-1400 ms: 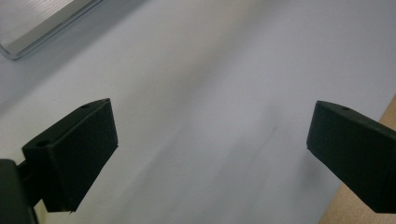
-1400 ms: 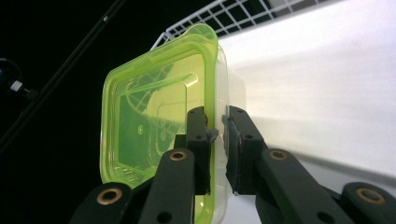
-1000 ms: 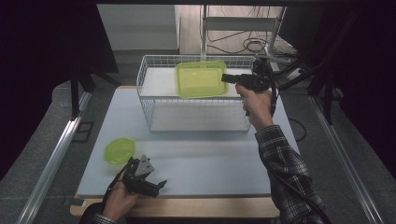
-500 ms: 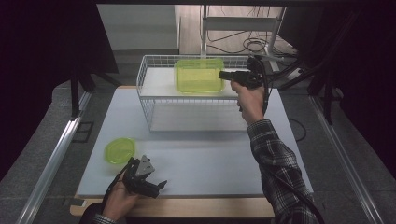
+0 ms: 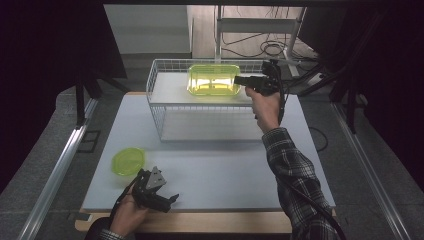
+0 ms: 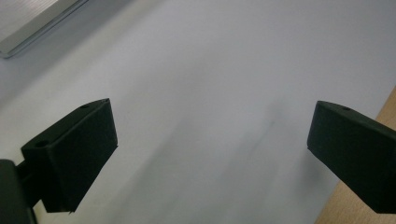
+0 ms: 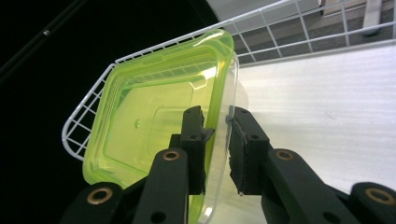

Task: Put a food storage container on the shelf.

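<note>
A translucent yellow-green rectangular container lies flat on the upper shelf of a white wire basket rack at the back of the table. My right gripper reaches level to its right end. In the right gripper view the container's rim stands between the jaws of this gripper, which have just been opening, and a thin gap shows at the pads. My left gripper rests open at the front left in a hand. Its fingers are wide apart over bare table.
A small round yellow-green bowl sits on the white tabletop just beyond the left gripper. The rack's lower shelf shows below the upper one. A metal rail runs along the left, and cables lie behind the table.
The container has gone from tilted and raised to lying flat on the rack's upper shelf, a little further left. The right hand followed it. The left gripper stayed put.
</note>
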Demonstrator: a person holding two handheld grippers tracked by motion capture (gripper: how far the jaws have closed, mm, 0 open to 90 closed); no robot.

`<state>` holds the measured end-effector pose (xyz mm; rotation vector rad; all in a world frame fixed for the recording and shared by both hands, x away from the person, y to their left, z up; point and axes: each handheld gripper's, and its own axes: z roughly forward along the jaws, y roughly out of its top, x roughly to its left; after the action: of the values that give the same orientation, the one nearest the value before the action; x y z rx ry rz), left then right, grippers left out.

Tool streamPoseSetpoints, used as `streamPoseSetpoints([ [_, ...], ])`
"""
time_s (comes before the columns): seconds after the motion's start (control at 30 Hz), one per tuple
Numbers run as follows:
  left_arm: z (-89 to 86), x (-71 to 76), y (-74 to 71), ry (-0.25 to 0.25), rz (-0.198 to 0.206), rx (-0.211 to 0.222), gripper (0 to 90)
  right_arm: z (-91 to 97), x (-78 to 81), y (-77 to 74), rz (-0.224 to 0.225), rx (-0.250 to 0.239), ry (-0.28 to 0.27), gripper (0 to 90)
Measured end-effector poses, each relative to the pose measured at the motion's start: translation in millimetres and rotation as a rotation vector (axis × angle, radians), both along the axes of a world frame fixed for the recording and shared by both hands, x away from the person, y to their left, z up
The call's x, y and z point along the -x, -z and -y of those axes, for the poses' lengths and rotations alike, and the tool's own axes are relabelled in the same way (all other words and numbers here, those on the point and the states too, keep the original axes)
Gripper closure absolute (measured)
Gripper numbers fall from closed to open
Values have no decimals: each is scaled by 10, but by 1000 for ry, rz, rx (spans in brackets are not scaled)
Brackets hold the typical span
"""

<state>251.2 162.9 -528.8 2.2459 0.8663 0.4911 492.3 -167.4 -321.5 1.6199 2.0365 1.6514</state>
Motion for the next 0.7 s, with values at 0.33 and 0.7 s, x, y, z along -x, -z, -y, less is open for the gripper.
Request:
streamPoseSetpoints([
  [0.33, 6, 1, 5, 4, -4, -6, 17, -75, -66, -22, 20, 99, 8, 698],
  [0.7, 10, 1, 5, 6, -5, -7, 17, -134, -77, -36, 68, 199, 4, 559],
])
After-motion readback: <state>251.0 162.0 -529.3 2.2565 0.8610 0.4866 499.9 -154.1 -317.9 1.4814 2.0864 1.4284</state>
